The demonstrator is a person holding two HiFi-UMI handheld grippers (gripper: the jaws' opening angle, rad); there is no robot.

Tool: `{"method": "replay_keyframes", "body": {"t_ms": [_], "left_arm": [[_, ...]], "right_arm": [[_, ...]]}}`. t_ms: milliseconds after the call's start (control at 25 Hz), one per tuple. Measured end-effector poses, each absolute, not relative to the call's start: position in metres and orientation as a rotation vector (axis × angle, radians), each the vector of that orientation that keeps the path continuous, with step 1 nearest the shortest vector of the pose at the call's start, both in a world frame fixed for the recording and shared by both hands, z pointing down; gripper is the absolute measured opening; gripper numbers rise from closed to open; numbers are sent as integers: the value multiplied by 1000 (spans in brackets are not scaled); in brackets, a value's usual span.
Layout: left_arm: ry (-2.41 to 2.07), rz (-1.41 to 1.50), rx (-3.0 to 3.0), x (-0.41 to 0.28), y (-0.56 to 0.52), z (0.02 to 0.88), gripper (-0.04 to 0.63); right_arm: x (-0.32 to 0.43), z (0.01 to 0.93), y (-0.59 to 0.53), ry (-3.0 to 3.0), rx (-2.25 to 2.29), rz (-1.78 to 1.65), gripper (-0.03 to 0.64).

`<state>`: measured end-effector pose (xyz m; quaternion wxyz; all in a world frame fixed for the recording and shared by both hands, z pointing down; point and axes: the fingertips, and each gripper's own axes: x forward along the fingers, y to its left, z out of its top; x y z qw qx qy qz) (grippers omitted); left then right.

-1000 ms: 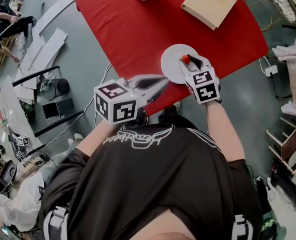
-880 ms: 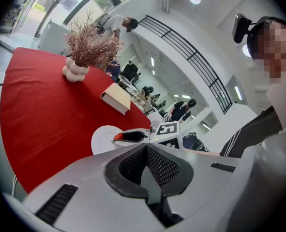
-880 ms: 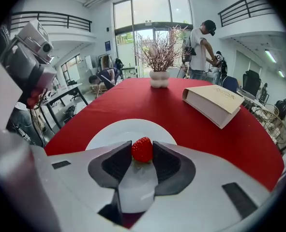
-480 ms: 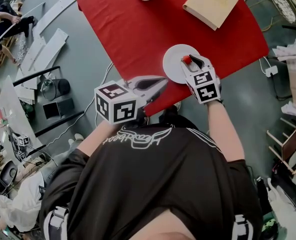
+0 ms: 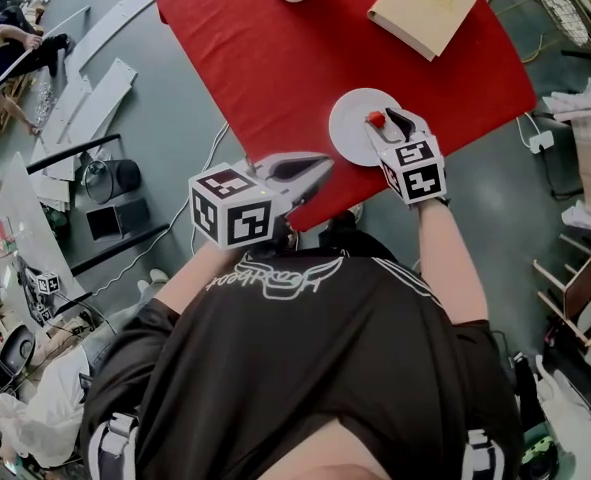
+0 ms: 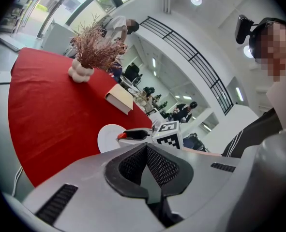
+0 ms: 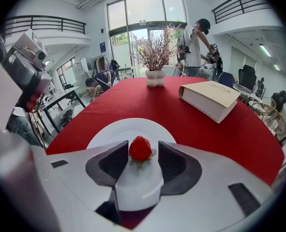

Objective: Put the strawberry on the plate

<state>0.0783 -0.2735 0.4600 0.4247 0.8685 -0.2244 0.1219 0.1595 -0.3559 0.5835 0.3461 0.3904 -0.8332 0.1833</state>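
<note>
Right gripper view: we see the right gripper [image 7: 143, 154] with jaws apart, just opened wider; the strawberry [image 7: 140, 148] sits loose between them on the white plate [image 7: 109, 132].
Left gripper view: left gripper [image 6: 145, 149] has its jaws together, empty.
Head view only: boards [image 5: 93, 98] on grey floor [image 5: 175, 118].
Table: red tablecloth [image 7: 191, 127], closed book [image 7: 210, 99], vase of dried twigs [image 7: 156, 76].

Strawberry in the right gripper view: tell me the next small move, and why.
Probably draw the right gripper straight back and up, off the plate. Its jaws have just been opening. The strawberry sits on the plate between them with a gap on one side, so the pads do not clamp it. Placement looks done.
</note>
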Motion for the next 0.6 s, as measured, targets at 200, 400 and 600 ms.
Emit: {"method": "replay_keyframes", "body": {"t_ms": [200, 400, 600], "left_arm": [[-557, 308, 2176, 72, -268, 459, 8], [-551, 308, 2181, 65, -262, 454, 8], [-538, 315, 2213, 59, -255, 445, 8]], "right_arm": [[162, 578, -355, -2164, 1057, 476, 170], [159, 563, -352, -2191, 1078, 476, 172], [157, 536, -342, -2235, 1135, 469, 172]]}}
